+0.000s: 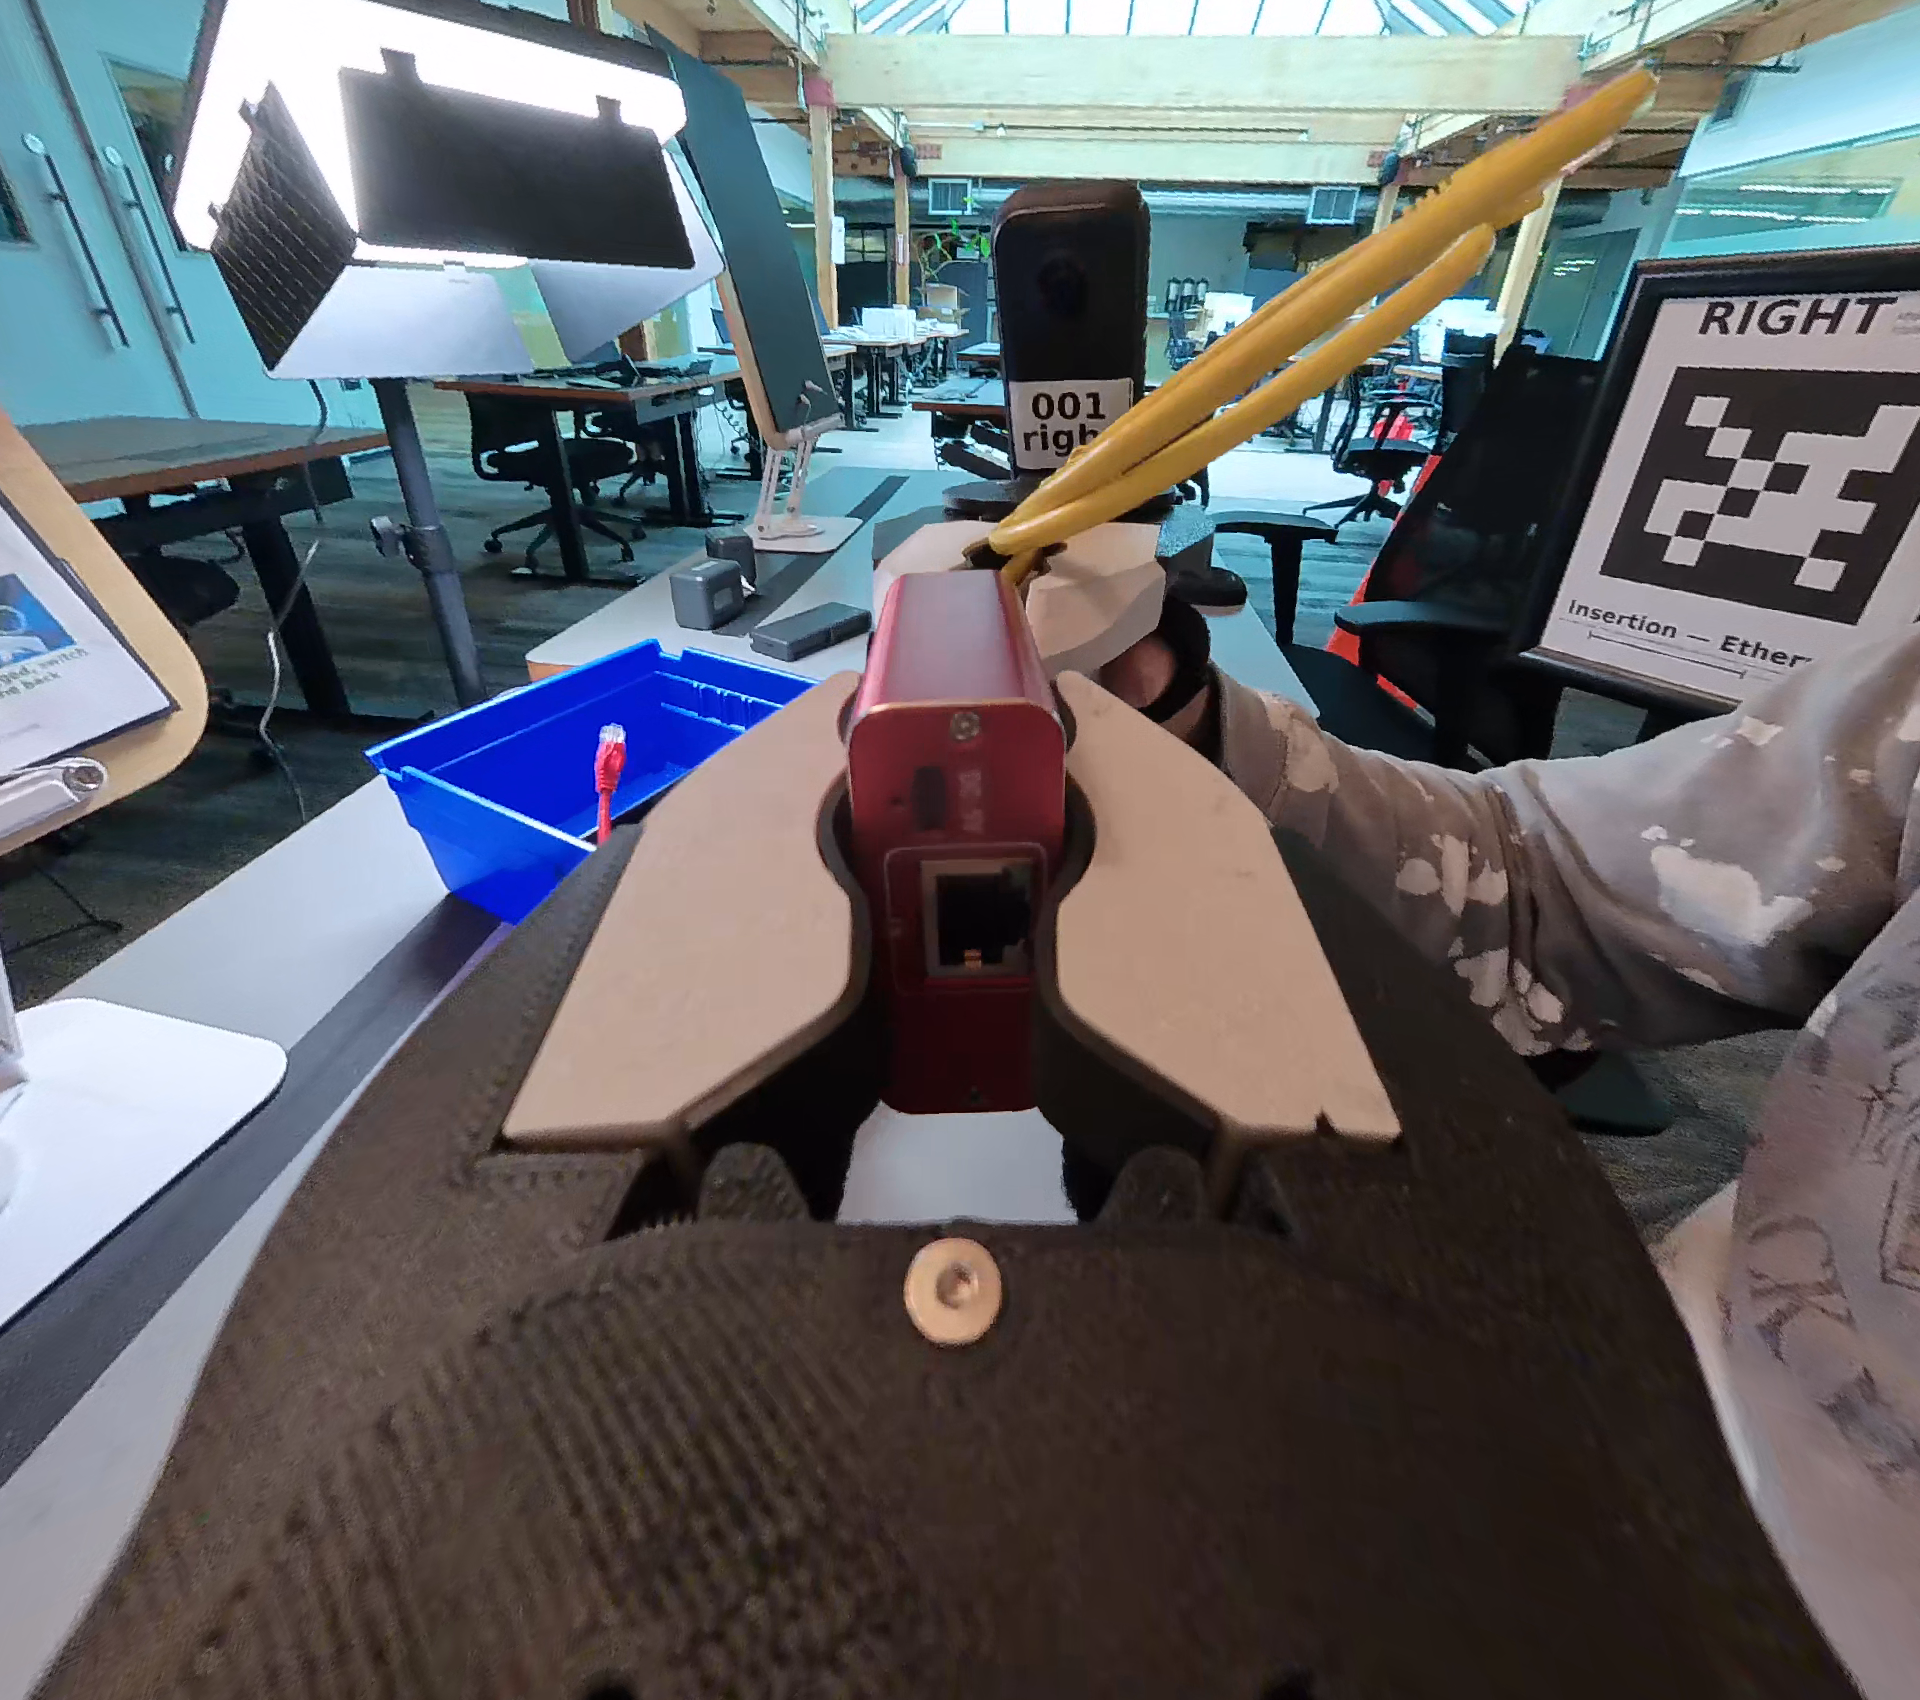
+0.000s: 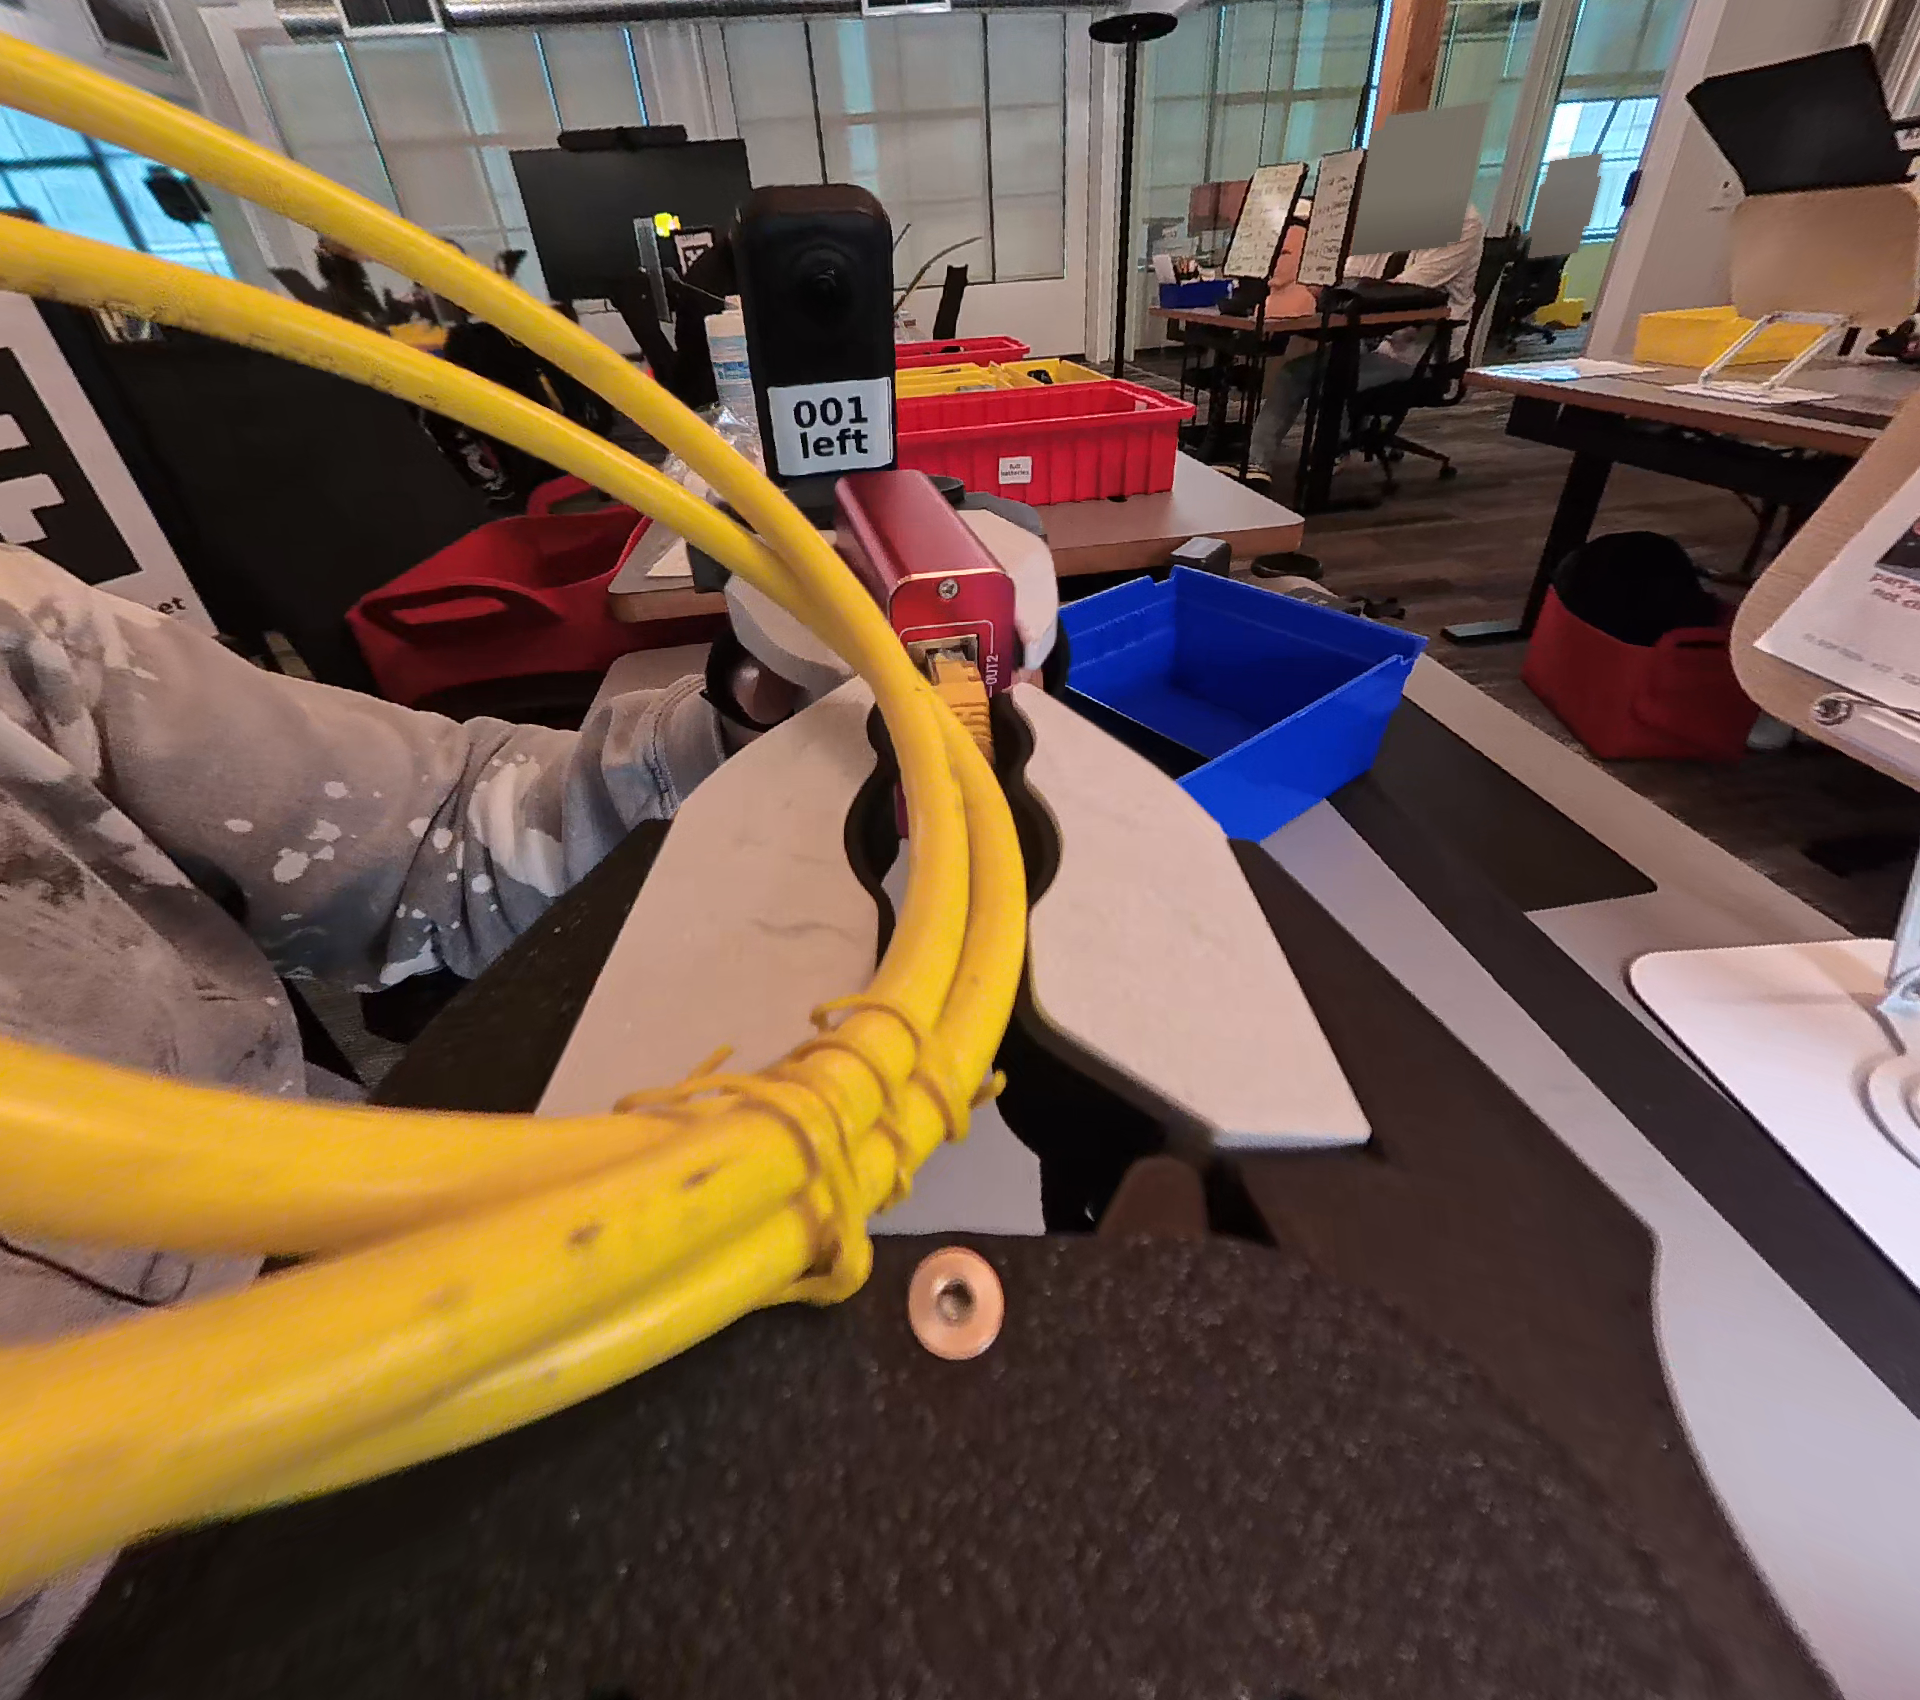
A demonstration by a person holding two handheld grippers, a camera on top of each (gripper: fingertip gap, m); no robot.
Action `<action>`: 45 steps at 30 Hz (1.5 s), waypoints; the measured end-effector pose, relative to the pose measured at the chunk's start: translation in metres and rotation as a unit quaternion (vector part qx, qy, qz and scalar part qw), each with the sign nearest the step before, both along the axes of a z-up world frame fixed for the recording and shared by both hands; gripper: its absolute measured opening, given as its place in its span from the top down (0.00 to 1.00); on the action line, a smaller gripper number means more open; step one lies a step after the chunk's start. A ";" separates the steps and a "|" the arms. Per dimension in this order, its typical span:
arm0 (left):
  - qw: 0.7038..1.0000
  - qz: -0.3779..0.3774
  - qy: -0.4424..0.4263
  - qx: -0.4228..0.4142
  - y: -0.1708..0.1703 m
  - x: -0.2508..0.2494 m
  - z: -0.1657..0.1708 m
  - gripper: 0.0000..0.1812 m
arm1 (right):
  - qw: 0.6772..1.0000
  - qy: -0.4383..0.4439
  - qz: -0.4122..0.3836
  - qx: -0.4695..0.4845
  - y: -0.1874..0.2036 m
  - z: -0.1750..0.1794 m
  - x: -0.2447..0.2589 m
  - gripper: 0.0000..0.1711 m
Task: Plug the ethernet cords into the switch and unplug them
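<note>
My left gripper (image 1: 956, 700) is shut on the red switch (image 1: 956, 829) and holds it above the table, with an empty port facing the camera. My right gripper (image 2: 951, 710) is shut on the yellow ethernet cord (image 2: 914, 871) just behind its plug (image 2: 961, 679). The plug's tip sits in the port on the switch's (image 2: 925, 570) other end. The cord's coiled loops, bound with ties, arc out to the left. In the left wrist view the right gripper (image 1: 1013, 564) is at the switch's far end, and the yellow cord (image 1: 1299, 341) rises to the upper right. A red cord (image 1: 608, 767) stands in the blue bin (image 1: 499, 777).
The blue bin (image 2: 1299, 715) sits on the grey table (image 1: 260, 944) under the switch's far side. A lit light panel (image 1: 436, 164) stands on a pole at the left. A patterned sign board (image 1: 1756, 487) stands at the right. A white stand base (image 2: 1787, 1058) is near the table edge. A person's grey sleeve (image 1: 1507, 871) reaches in.
</note>
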State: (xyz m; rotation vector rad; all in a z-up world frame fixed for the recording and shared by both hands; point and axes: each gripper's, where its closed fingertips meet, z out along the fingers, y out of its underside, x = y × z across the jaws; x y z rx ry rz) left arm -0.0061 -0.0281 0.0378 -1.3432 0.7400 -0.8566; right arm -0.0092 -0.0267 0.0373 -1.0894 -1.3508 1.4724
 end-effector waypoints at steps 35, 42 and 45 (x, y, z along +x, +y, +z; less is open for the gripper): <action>0.994 -0.090 -0.002 -0.055 -0.018 0.009 -0.002 0.83 | 0.993 0.018 0.107 -0.048 -0.021 0.000 0.010 0.92; 0.994 -0.089 -0.007 -0.060 -0.017 0.008 -0.002 0.83 | 0.995 0.020 0.092 -0.040 -0.019 0.001 0.009 0.91; 0.996 -0.072 -0.010 -0.059 -0.013 0.006 -0.001 0.83 | 0.997 0.020 0.066 -0.020 -0.014 0.002 0.007 0.92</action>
